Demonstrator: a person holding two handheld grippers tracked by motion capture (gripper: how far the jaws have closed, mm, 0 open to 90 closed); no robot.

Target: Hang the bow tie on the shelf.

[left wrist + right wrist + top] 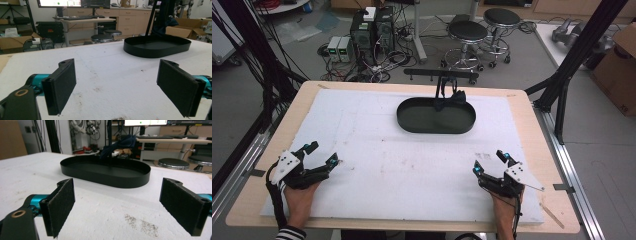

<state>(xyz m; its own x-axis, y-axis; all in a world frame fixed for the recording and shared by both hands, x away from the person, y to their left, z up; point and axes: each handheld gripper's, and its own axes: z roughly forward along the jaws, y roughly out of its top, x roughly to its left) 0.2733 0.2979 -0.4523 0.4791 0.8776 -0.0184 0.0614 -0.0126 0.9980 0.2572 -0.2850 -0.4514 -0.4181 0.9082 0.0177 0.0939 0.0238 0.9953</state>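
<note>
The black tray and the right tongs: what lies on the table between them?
Nothing lies there. In the high view the white mat is bare, apart from faint stains, between the black tray and the open right tongs.

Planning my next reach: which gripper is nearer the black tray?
Right, narrowly. The right gripper sits just right of and below the black tray; the left gripper lies farther off at its lower left.
</note>
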